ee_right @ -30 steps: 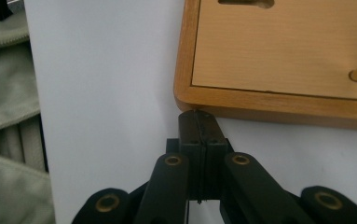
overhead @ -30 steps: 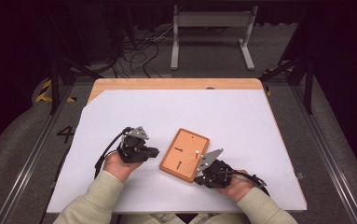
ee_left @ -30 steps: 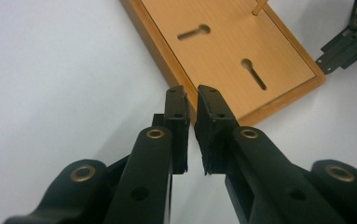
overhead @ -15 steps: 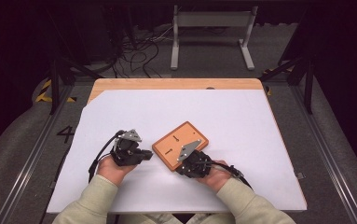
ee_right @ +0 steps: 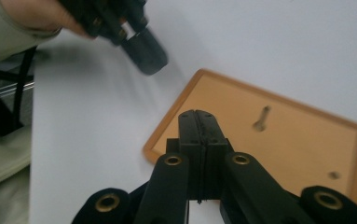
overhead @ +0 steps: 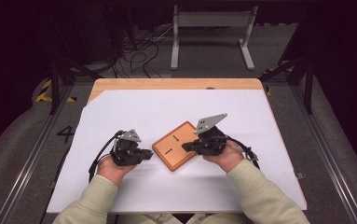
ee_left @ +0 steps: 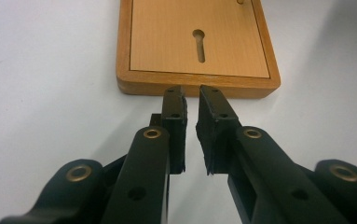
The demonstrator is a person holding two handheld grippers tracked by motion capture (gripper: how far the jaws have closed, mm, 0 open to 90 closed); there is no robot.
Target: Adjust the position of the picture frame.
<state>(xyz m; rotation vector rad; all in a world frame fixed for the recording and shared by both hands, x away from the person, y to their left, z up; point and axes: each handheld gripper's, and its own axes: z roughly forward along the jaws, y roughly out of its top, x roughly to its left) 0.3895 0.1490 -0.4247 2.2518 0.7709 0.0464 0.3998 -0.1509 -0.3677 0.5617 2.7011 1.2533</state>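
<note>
two grippers flank a wooden board [overhead: 177,145] on the white table [overhead: 134,107]. left gripper [ee_left: 191,99] has its jaws a narrow gap apart, empty, tips just short of the board's near edge, maybe touching it. right gripper [ee_right: 198,122] has jaws pressed together on nothing, raised over the board's corner; whether it touches is unclear. board lies flat, back up, two keyhole slots [overhead: 172,144] showing, between the hands. half a second ago the right gripper sat lower over the board's right part; it has since lifted and drawn right, and the board has turned a little
</note>
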